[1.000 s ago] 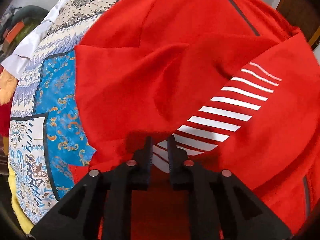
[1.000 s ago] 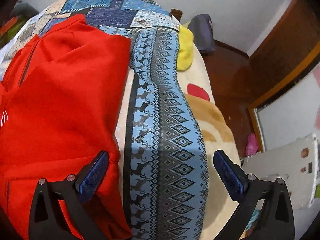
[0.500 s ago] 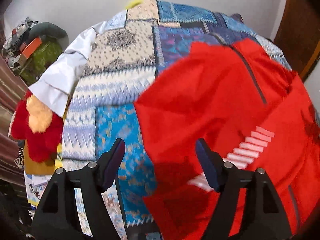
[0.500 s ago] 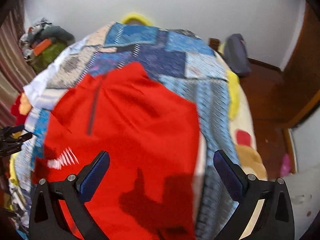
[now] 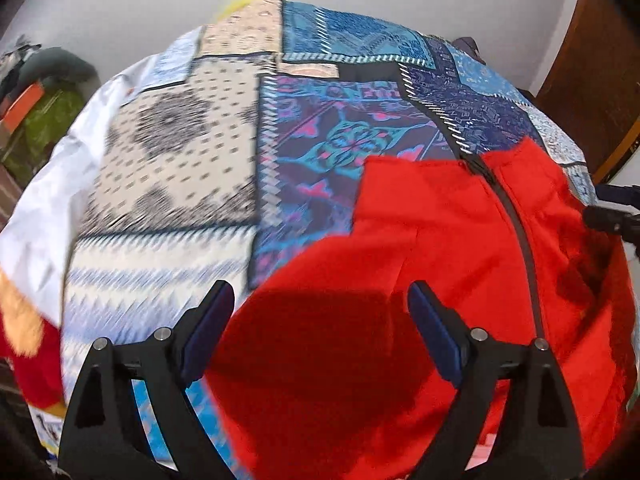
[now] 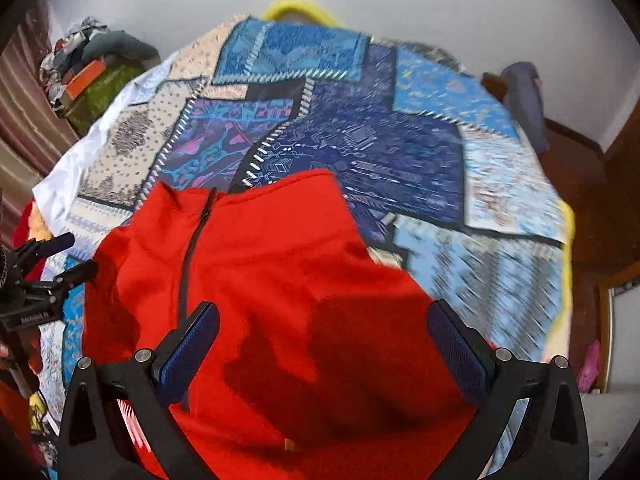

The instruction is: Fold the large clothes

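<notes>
Even, moderately bright room light from above – dark, soft-edged shadows fall on the red jacket (image 5: 460, 248) in both views. Motion blur smears the patchwork bedspread (image 6: 500, 272) toward the frame sides – fisheye curvature and black vignetting mark the corners

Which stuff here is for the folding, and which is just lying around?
For the folding: red jacket, left hand-held gripper, its jaws opening with nothing gripped, right hand-held gripper.

Just lying around: patchwork bedspread, green bag, pink thing on the floor.
</notes>
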`<state>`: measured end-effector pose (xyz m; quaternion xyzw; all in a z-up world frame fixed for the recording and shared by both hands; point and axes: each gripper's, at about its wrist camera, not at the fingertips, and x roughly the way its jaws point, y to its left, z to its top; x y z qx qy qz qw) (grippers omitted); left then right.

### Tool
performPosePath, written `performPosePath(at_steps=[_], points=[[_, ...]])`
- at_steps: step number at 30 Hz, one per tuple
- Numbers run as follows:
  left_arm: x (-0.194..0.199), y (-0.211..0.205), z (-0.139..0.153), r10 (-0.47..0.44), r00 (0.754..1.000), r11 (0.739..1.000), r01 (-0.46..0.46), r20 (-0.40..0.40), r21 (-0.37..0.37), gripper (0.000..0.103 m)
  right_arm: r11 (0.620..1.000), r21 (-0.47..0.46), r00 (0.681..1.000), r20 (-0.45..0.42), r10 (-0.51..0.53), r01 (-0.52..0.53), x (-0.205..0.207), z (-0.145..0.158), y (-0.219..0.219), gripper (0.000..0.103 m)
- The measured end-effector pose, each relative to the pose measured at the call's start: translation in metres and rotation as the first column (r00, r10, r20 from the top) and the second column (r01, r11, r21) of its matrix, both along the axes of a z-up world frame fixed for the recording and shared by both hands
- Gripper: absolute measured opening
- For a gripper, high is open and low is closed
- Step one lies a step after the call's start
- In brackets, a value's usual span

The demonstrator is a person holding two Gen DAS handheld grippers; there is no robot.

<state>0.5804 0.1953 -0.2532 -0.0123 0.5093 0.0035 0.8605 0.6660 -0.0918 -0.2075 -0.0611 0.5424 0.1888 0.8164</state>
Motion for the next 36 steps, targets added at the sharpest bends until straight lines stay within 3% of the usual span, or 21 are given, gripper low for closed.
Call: performPosePath(at_steps=[3,8,10,11,13,15,16,22,29,32,36], points=[[0.025,-0.013,-0.008,-0.023,1.000,0.999,0.023,0.021,-0.036,0.089,1.000,0.011,1.000,-0.017,-0.001,0.001,0.022,-0.020,0.013,0.102],[0.055,-0.028,-0.032,-0.035,0.999,0.986,0.034,-0.005,-0.163,0.088,0.992,0.126,0.998,-0.057,0.004,0.003,0.035,-0.037,0.023,0.086],[0.057,-0.029,-0.038,-0.026,1.000,0.973,0.024,-0.006,-0.230,0.075,0.989,0.145,0.999,-0.042,0.017,-0.010,0.032,-0.036,0.025,0.069],[0.055,-0.030,-0.038,-0.029,1.000,0.966,0.028,0.002,-0.257,0.064,0.988,0.152,0.999,-0.037,0.025,-0.019,0.029,-0.035,0.025,0.064],[0.050,-0.032,-0.035,-0.035,0.999,0.959,0.040,0.021,-0.281,0.043,0.985,0.166,0.998,-0.030,0.057,-0.051,0.023,-0.029,0.027,0.039],[0.043,-0.036,-0.030,-0.036,0.999,0.953,0.041,0.024,-0.301,0.015,0.983,0.169,0.996,-0.036,0.077,-0.070,0.015,-0.023,0.030,0.024],[0.039,-0.039,-0.025,-0.032,0.999,0.952,0.037,0.020,-0.303,0.012,0.982,0.169,0.995,-0.042,0.088,-0.079,0.008,-0.018,0.034,0.016],[-0.013,-0.053,0.032,-0.098,0.989,0.984,0.113,0.109,-0.137,0.011,0.976,0.176,0.991,-0.014,0.136,-0.132,-0.036,0.011,0.034,0.011],[-0.103,-0.057,0.090,-0.156,0.971,0.978,0.177,0.181,-0.107,0.011,0.960,0.211,0.983,0.057,0.175,-0.183,-0.118,0.069,0.010,0.011],[-0.146,-0.070,0.089,-0.188,0.966,0.977,0.203,0.176,-0.070,0.011,0.958,0.209,0.980,0.071,0.187,-0.198,-0.157,0.080,-0.002,0.011],[-0.192,-0.083,0.069,-0.181,0.977,0.974,0.194,0.115,-0.116,0.011,0.959,0.215,0.983,0.024,0.181,-0.182,-0.210,0.067,-0.018,0.011]])
